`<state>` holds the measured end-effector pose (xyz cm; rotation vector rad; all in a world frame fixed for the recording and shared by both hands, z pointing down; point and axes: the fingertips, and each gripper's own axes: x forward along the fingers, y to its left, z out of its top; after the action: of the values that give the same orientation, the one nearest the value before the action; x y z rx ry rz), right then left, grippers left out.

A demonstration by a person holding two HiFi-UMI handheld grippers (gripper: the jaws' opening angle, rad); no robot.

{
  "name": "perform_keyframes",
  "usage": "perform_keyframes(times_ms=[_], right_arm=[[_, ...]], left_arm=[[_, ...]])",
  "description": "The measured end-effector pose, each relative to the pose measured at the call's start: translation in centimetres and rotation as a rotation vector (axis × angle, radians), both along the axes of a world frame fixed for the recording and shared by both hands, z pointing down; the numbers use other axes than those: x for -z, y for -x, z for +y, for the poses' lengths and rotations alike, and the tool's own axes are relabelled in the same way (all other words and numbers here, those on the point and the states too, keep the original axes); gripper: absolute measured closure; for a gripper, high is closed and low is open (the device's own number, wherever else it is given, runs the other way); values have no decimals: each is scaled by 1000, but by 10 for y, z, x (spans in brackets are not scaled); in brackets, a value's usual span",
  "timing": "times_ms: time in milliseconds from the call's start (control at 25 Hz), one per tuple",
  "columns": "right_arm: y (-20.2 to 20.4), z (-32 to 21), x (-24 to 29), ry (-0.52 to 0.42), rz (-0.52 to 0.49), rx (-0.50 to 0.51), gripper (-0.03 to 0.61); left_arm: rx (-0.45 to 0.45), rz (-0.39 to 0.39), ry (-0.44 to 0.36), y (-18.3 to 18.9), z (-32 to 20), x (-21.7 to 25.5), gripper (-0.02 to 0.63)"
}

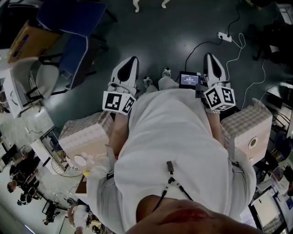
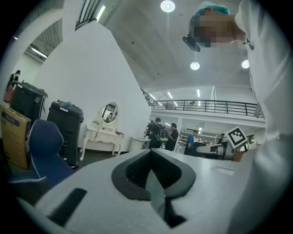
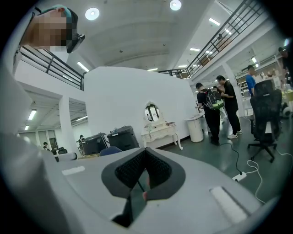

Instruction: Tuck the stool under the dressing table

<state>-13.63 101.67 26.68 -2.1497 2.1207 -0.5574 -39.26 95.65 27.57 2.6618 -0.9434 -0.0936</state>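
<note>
The white dressing table (image 2: 104, 132) with an oval mirror stands far off against a white wall. It also shows in the right gripper view as the dressing table (image 3: 159, 131). At the top edge of the head view are two white curved legs (image 1: 136, 5); I cannot tell which piece they belong to. No stool is clearly seen. My left gripper (image 1: 132, 61) and right gripper (image 1: 208, 56) are held level in front of my body, above the dark floor. Both are shut with nothing between the jaws, as seen at the left gripper (image 2: 154, 176) and right gripper (image 3: 139, 180).
A blue chair (image 1: 73, 50) stands at the left. A power strip (image 1: 224, 36) and its cables lie on the floor at right, near a small screen device (image 1: 189, 80). Checked boxes (image 1: 87, 132) (image 1: 249, 125) flank me. Black bins (image 2: 66, 125) and several people (image 3: 219, 109) stand near the table.
</note>
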Motion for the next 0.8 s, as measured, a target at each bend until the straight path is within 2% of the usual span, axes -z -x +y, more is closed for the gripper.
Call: perform_keyframes(times_ms=[280, 640, 800], right_arm=[[-23, -22, -7, 7, -16, 44, 571], [-80, -41, -5, -24, -47, 76, 571], [-93, -49, -9, -14, -48, 97, 571]], left_arm=[[35, -35, 21, -25, -10, 2, 607], [44, -39, -21, -89, -27, 27, 607], [60, -39, -26, -106, -32, 26, 607]])
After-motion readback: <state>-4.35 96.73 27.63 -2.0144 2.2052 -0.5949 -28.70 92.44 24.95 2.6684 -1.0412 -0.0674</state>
